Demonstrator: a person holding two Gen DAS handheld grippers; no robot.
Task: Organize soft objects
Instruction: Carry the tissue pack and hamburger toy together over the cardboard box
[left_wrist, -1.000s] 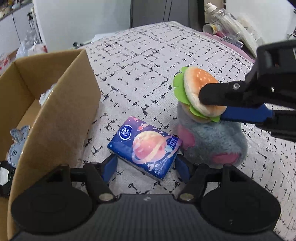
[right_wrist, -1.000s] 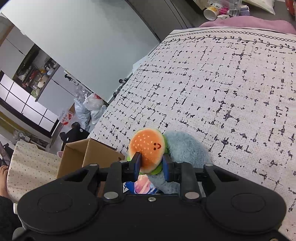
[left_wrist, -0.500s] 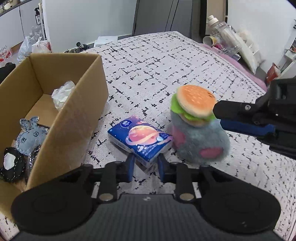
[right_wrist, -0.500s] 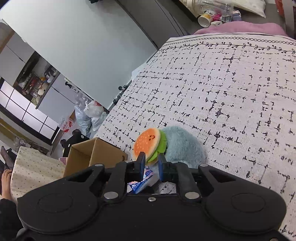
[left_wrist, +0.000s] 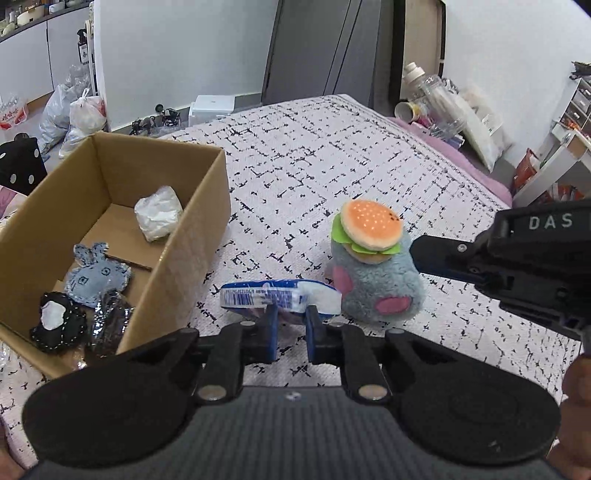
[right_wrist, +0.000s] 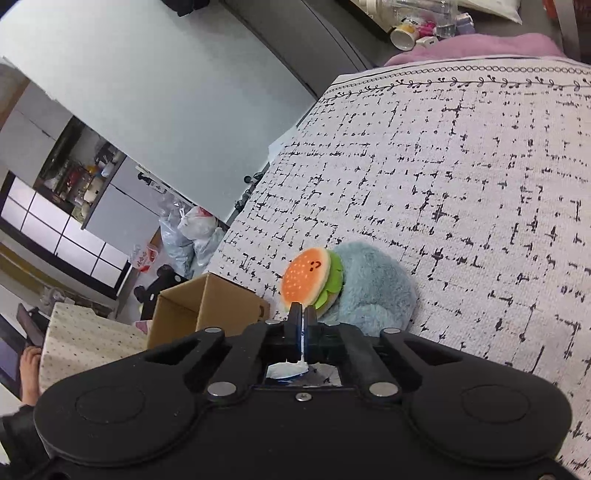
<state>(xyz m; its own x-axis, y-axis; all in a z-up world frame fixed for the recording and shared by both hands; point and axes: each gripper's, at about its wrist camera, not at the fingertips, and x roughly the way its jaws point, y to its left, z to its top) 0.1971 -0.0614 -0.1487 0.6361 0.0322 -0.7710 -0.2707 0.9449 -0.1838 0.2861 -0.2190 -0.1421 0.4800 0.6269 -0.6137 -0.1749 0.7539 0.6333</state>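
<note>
Left claw (left_wrist: 290, 328) pinches blue plastic-wrapped soft tissue pack (left_wrist: 280, 297) above bed (left_wrist: 314, 147), right of open cardboard box (left_wrist: 192, 236); light, squashy, slippery film; hold mid-body; right claw (right_wrist: 303, 321) closed, empty.

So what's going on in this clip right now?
A person is sorting soft items on a bed into a cardboard box. The left gripper is shut on a tissue pack. The right gripper is shut with nothing in it, beside the burger plush on a grey plush.
</note>
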